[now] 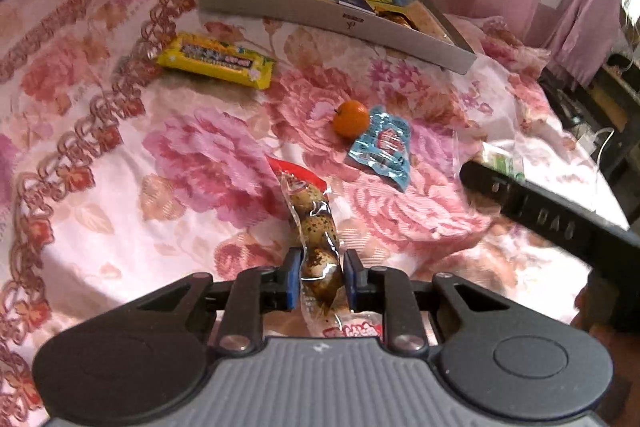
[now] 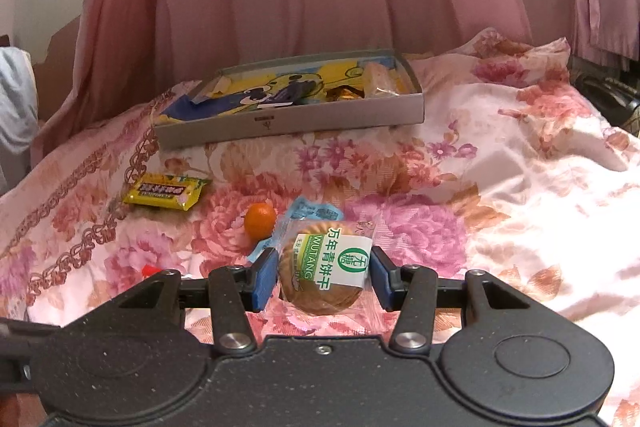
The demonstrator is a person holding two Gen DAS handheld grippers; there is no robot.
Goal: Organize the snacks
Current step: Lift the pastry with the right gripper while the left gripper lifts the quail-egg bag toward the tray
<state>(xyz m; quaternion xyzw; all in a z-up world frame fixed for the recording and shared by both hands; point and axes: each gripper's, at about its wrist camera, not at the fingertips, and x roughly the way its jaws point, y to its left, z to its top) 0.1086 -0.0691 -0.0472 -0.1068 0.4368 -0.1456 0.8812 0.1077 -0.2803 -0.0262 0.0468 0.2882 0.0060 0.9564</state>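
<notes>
The left gripper (image 1: pixel 320 277) is clamped narrow on the egg pack (image 1: pixel 316 239), soft, slick film that could slip, best pinched mid-length. The right gripper (image 2: pixel 324 277) stands half open around the biscuit (image 2: pixel 324 267), light and brittle; whether it actually grips, I cannot tell. Farther up the bed (image 1: pixel 120 155) lie an orange (image 1: pixel 351 117) and candy (image 1: pixel 216 61), the box (image 2: pixel 320 115) at the far edge.

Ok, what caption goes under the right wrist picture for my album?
Right tongs closed around a wrapped biscuit, with the snack box waiting on the flowery bedspread.
</notes>
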